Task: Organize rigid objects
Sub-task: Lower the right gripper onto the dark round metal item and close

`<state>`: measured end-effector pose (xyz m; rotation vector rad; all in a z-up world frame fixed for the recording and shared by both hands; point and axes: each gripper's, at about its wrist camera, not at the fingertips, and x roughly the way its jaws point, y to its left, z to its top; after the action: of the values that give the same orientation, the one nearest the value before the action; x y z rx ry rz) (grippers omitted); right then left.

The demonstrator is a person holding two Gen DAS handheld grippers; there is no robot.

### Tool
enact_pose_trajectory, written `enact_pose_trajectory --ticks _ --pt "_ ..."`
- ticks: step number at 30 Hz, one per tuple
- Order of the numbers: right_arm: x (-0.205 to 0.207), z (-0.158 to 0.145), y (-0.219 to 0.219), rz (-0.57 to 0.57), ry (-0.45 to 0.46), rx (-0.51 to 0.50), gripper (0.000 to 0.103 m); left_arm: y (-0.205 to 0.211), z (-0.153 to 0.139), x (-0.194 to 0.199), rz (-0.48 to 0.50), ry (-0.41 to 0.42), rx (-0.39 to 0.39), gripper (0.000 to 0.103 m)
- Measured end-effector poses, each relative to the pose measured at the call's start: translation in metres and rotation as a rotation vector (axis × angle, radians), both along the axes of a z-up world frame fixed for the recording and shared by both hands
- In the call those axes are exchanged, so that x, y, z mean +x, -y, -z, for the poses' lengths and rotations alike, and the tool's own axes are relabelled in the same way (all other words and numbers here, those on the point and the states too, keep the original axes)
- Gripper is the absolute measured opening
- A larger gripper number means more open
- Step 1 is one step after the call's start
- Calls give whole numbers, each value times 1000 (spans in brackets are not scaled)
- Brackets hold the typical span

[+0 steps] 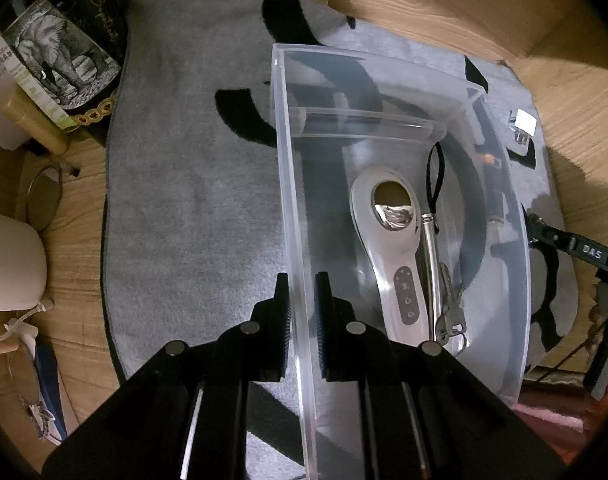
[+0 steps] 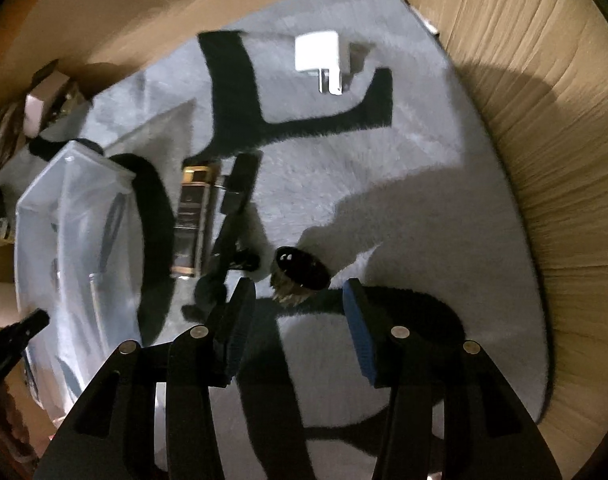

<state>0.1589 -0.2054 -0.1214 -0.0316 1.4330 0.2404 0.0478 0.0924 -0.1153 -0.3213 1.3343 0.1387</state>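
Observation:
A clear plastic bin (image 1: 288,184) stands on a grey mat with black letters. Inside lie a white handheld device (image 1: 399,256) with a shiny head, a metal pen with a black strap (image 1: 431,248) and keys (image 1: 451,312). My left gripper (image 1: 302,292) is shut on the bin's left wall. In the right wrist view the bin (image 2: 80,216) is at left. My right gripper (image 2: 296,300) is open just before a small dark jar (image 2: 300,272). A black-and-gold lighter (image 2: 192,220), a black tool (image 2: 232,216) and a white plug (image 2: 319,56) lie on the mat.
The mat (image 1: 192,200) lies on a wooden table (image 1: 443,4). Boxes with an elephant picture (image 1: 64,52), a round mirror (image 1: 44,204) and a white object (image 1: 8,264) crowd the left. The other gripper's tip (image 1: 575,246) shows at right.

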Motion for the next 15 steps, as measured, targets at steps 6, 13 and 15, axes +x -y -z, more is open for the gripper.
enact_pose_trajectory --ticks 6,13,15 --pt "8 17 1 2 -7 -3 41 2 1 5 1 -5 8 11" --pt "3 11 -4 -39 26 -23 31 2 2 5 1 -4 5 11" --pt "0 7 -4 -35 34 -25 31 2 2 5 4 -3 6 11"
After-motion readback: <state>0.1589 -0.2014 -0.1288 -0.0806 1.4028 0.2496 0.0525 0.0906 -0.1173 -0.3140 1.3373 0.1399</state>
